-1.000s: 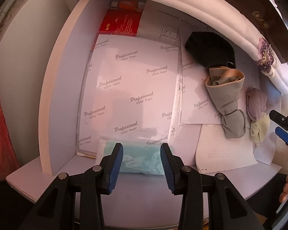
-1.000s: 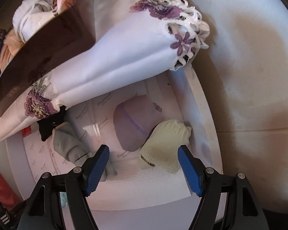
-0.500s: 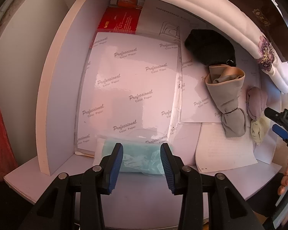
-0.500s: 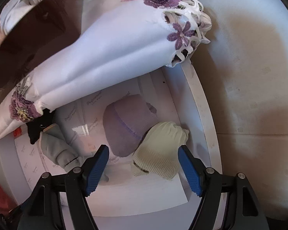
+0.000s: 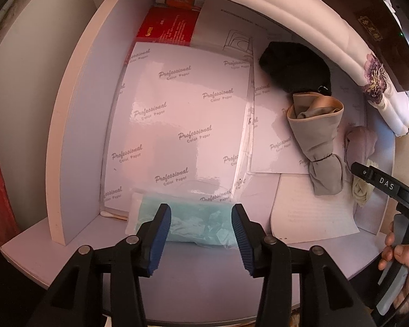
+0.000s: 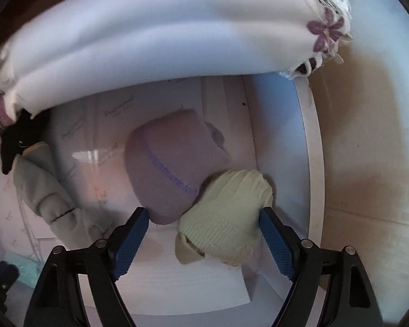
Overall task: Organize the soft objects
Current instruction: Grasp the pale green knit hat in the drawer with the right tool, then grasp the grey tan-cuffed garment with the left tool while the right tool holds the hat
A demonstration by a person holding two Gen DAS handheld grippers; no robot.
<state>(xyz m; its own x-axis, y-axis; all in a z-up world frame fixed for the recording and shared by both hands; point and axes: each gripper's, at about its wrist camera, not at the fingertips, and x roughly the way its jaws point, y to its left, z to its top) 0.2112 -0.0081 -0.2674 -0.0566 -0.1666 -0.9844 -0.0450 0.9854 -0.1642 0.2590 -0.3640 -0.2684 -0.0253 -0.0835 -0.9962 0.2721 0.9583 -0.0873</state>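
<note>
Pale green sock (image 6: 226, 218) lies in the shelf's right corner, touching the lilac sock (image 6: 171, 169), which sits just to its left and further back. The right gripper (image 6: 201, 242) points straight down over both; its jaws have just been opening and stand wide, the right pad beside the pale green sock, nothing clasped. Close right of that sock rises the shelf wall (image 6: 308, 163); a white folded cloth (image 6: 163, 41) overhangs behind. The left gripper (image 5: 201, 238) hangs unclenched, jaws just widened, above the teal packet (image 5: 193, 222) at the shelf's front edge.
</note>
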